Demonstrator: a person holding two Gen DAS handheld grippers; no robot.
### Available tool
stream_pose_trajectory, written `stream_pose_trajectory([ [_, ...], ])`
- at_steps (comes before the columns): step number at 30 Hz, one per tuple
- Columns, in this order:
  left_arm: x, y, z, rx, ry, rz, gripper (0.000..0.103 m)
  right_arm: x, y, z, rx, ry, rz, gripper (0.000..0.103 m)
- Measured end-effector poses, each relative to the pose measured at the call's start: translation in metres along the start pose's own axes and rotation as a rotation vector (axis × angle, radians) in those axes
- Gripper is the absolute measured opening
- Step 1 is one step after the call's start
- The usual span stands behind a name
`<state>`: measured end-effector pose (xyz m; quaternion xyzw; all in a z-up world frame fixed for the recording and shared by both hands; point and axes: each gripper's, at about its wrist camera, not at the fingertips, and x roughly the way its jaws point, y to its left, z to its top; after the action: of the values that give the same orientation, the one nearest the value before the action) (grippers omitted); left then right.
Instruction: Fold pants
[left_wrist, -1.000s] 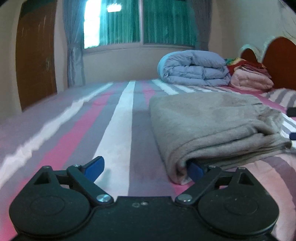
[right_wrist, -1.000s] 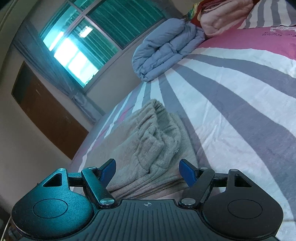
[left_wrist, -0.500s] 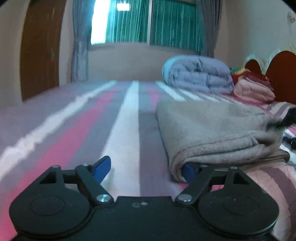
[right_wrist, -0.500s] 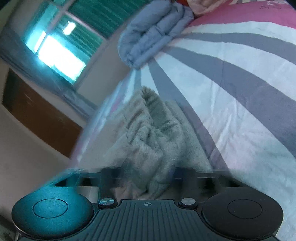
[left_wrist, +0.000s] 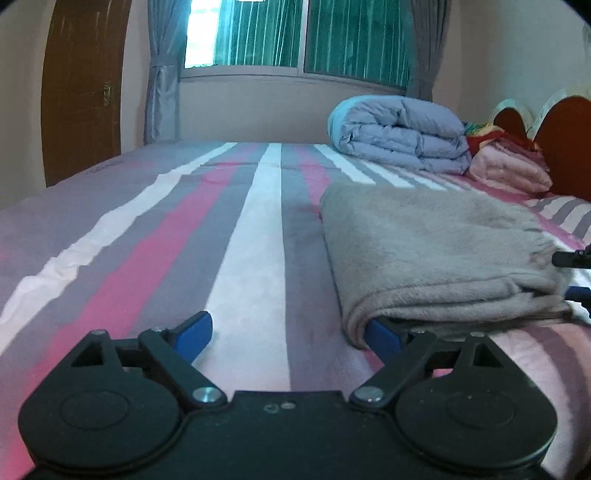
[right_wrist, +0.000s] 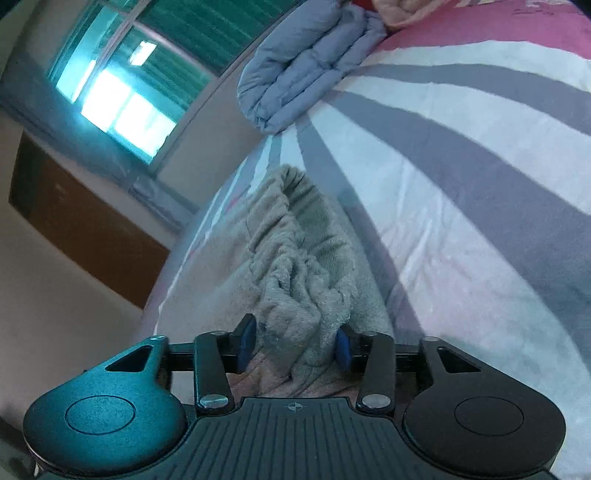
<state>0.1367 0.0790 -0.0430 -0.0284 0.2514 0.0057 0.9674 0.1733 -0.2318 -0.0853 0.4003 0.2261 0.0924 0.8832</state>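
The grey fleece pants (left_wrist: 436, 243) lie folded on the striped bed, right of centre in the left wrist view. My left gripper (left_wrist: 288, 332) is open and low on the sheet; its right finger is tucked under the near folded corner, its left finger lies on bare sheet. In the right wrist view the bunched waistband end of the pants (right_wrist: 295, 266) fills the middle. My right gripper (right_wrist: 293, 345) has closed in on a thick bunch of that fabric. The right gripper's tip also shows in the left wrist view (left_wrist: 570, 258) at the pants' far right edge.
The bed sheet (left_wrist: 243, 251) has pink, grey and white stripes. A folded blue-grey duvet (left_wrist: 399, 136) and pink bedding (left_wrist: 509, 170) sit near the wooden headboard (left_wrist: 565, 144). A window with curtains and a wooden door (left_wrist: 81, 96) are behind the bed.
My right gripper moved forward onto the waistband end and its fingers narrowed from wide open onto the fabric. My left gripper stayed low with one finger under the folded corner.
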Motion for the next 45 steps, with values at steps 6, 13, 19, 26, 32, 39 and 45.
stream_pose_trajectory([
  [6, -0.017, 0.011, 0.021, -0.071, -0.130, -0.059, 0.093, -0.042, 0.015, 0.004, -0.129, -0.185, -0.104, 0.054],
  [13, 0.051, -0.037, 0.039, 0.056, -0.006, -0.106, 0.089, -0.004, 0.083, -0.019, -0.652, -0.189, -0.138, 0.054],
  [19, 0.065, -0.034, 0.027, 0.018, 0.035, -0.110, 0.095, 0.047, 0.055, -0.030, -0.666, -0.009, -0.235, 0.061],
  [26, 0.058, -0.037, 0.031, 0.040, 0.021, -0.098, 0.094, 0.012, 0.075, -0.026, -0.715, -0.174, -0.146, 0.061],
  [32, 0.047, -0.040, 0.053, 0.093, -0.004, -0.095, 0.089, 0.015, 0.103, -0.011, -0.752, -0.187, -0.104, 0.061],
  [39, 0.086, -0.052, 0.097, 0.137, 0.019, -0.140, 0.090, 0.042, 0.123, 0.013, -0.790, -0.161, -0.074, 0.061],
  [45, 0.123, -0.056, 0.086, 0.165, 0.163, -0.156, 0.088, 0.092, 0.064, 0.028, -0.652, 0.052, -0.239, 0.062],
])
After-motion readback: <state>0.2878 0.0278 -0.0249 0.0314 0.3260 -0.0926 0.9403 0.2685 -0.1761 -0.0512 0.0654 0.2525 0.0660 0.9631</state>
